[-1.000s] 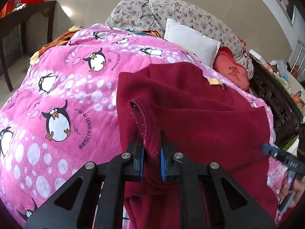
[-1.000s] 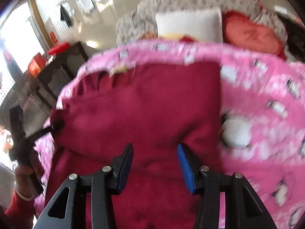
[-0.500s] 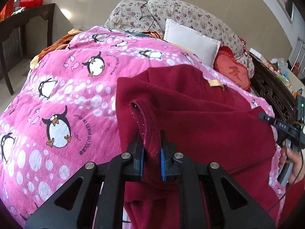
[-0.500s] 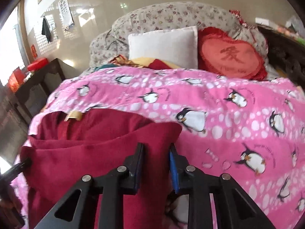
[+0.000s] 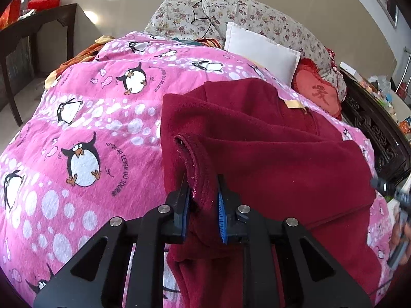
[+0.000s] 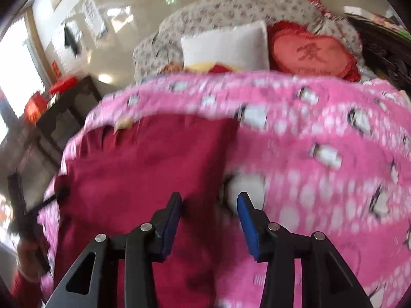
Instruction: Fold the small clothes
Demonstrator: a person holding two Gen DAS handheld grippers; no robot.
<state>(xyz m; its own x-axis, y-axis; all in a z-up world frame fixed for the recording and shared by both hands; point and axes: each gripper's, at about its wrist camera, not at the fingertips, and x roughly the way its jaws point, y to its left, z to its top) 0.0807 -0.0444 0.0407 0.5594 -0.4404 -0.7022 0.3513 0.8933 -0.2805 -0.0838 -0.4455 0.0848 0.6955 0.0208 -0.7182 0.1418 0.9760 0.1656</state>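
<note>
A dark red fleece garment [image 5: 269, 154] lies folded over on a pink penguin blanket [image 5: 90, 128]. My left gripper [image 5: 203, 200] is shut on a stitched hem edge of the garment and holds it slightly raised. In the right wrist view, which is blurred, the garment [image 6: 143, 169] lies at the left on the blanket [image 6: 321, 166]. My right gripper [image 6: 209, 205] is open and empty over the garment's right edge. The right gripper also shows at the far right of the left wrist view [image 5: 385, 187], and the left gripper at the far left of the right wrist view [image 6: 60, 192].
A white pillow [image 5: 259, 48], a red heart cushion [image 5: 318, 95] and floral pillows [image 5: 257, 18] lie at the head of the bed. A dark wooden table [image 5: 33, 33] stands to the left. A carved dark headboard or frame [image 5: 380, 138] runs along the right.
My right gripper has opened, letting go of the garment's right edge, and swung so the garment sits left of its jaws. The left gripper keeps its hold and has barely moved.
</note>
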